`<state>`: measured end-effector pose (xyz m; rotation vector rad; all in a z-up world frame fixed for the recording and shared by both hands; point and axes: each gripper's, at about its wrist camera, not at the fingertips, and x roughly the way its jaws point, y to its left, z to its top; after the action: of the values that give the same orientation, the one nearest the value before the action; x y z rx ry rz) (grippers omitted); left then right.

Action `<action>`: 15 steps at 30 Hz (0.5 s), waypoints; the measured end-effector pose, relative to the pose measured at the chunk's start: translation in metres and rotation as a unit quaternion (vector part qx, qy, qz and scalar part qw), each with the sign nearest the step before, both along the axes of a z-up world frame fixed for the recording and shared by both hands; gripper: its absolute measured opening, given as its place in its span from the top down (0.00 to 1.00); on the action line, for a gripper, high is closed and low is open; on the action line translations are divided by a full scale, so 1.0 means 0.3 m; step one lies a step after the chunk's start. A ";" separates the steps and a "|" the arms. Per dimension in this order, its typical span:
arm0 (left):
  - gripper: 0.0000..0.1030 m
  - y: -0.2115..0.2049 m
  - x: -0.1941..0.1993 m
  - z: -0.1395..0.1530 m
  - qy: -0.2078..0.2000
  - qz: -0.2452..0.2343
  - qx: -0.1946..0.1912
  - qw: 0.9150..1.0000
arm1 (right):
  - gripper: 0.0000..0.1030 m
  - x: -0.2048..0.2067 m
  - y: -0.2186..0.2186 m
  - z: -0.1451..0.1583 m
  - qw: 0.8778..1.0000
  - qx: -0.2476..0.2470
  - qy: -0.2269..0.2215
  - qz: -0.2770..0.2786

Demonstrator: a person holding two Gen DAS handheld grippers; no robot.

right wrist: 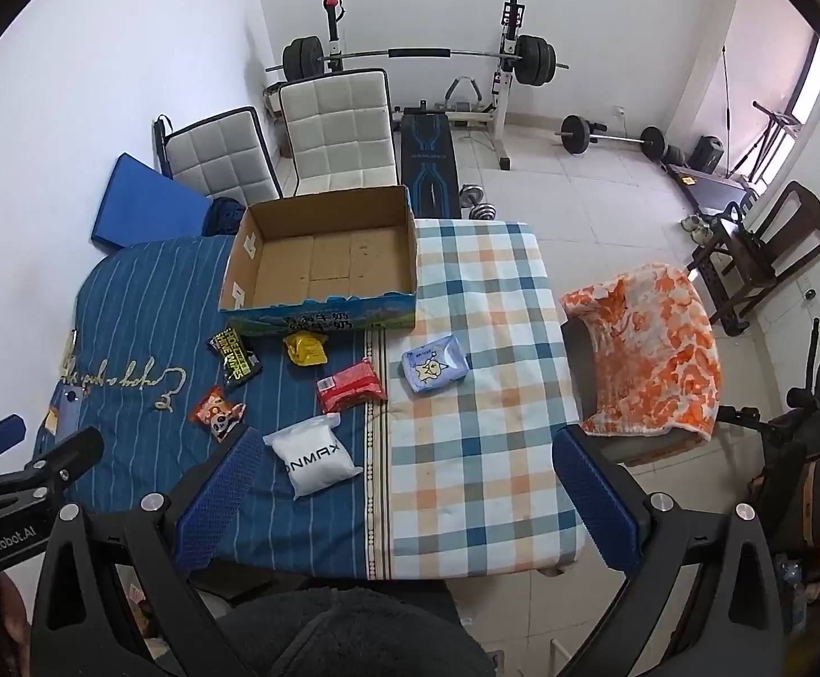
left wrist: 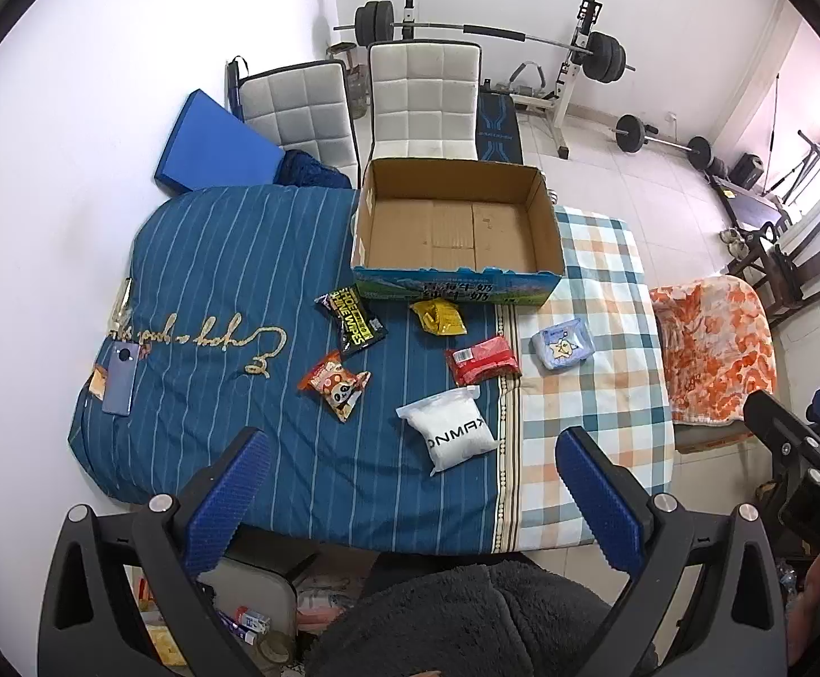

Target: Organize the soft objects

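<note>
The cardboard box stands open at the far side of the table. In front of its left corner lies the black wipes pack, and nearer than it the panda snack. The yellow packet lies just before the box front, with the red pack and the white pouch nearer. To the right of these is the pale blue tissue pack. The left gripper and the right gripper both hang with fingers wide apart, holding nothing.
</note>
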<state>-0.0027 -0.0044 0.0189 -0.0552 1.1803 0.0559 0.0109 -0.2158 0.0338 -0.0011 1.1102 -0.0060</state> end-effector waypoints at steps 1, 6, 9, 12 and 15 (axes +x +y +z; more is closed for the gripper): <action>0.00 -0.001 0.001 0.002 -0.002 -0.001 0.001 1.000 | 0.00 -0.001 0.001 0.007 1.000 0.001 0.000 0.000; 0.00 -0.007 -0.002 0.000 -0.003 0.001 0.003 1.000 | 0.00 -0.007 -0.006 0.007 1.000 0.006 -0.003 0.002; 0.00 -0.002 -0.003 0.000 -0.003 0.002 0.004 1.000 | 0.00 -0.004 0.002 0.014 1.000 0.004 -0.005 0.004; 0.00 0.005 -0.004 0.000 -0.005 0.002 0.002 1.000 | 0.00 -0.006 0.000 0.016 1.000 0.007 -0.005 0.005; 0.00 0.019 -0.009 0.000 -0.007 0.002 0.001 1.000 | 0.00 -0.006 0.001 0.020 1.000 0.006 -0.007 0.006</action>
<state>-0.0053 0.0014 0.0190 -0.0556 1.1664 0.0611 0.0090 -0.2156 0.0398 0.0028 1.0967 0.0106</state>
